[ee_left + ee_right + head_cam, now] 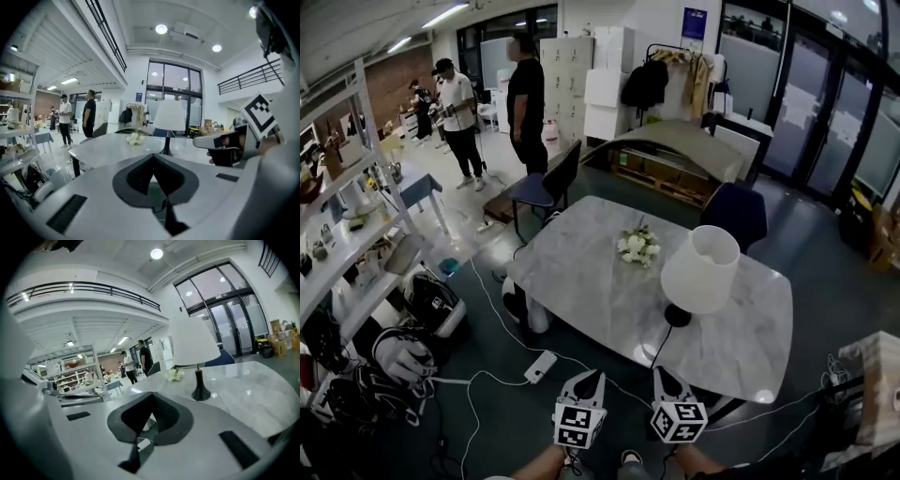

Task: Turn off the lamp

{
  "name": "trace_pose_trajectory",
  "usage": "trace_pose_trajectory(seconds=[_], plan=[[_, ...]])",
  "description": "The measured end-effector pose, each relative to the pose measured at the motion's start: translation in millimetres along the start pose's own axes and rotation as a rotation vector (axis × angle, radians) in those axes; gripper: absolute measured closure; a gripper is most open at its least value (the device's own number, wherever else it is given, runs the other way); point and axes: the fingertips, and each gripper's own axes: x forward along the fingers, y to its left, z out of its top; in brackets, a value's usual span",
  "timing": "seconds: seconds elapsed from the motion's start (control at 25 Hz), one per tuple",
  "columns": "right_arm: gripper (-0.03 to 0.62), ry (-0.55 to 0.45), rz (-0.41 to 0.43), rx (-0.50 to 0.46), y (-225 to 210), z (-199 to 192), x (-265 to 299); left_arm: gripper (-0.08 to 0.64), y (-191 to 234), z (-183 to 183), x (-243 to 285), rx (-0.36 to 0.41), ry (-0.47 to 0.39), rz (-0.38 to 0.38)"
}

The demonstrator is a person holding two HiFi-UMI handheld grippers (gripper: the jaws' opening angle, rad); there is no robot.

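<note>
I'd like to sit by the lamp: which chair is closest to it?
The dark blue chair just beyond the lamp; the black chair stands off the table's far left corner.

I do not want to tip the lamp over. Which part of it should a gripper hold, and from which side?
Probably the thin black stem of the lamp, below the shade, reached level from the near edge of the table. The stem stands upright and is narrow; the wide shade overhangs it, so coming from above looks blocked.
</note>
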Motion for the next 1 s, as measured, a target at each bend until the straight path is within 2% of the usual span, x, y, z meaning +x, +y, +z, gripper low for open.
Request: trace_pose_trajectory(seconds=[0.16, 0.28, 0.48, 0.76, 1.0], plan=[[0.592, -0.023, -0.024, 0.008, 2, 22, -20, 0.552, -4, 39, -17, -0.03, -0.054, 0.03], [0.592, -0.03, -0.047, 0.032, -6, 22, -35, 0.552, -11, 51, -26, -0.039, -0.089, 0.061], [0.592, -0.028, -0.083, 0.039, -17, 21, -55, 0.552, -29, 51, -34, -0.049, -0.09, 0.076], [0.592, -0.029, -0.095, -0.008, -13, 31, -40, 0.552, -32, 55, -12, -0.049, -0.089, 0.065], [0.592, -0.02, -0.114, -0.006, -20, 31, -41, 0.552, -41, 55, -3, -0.055, -0.076, 0.035]])
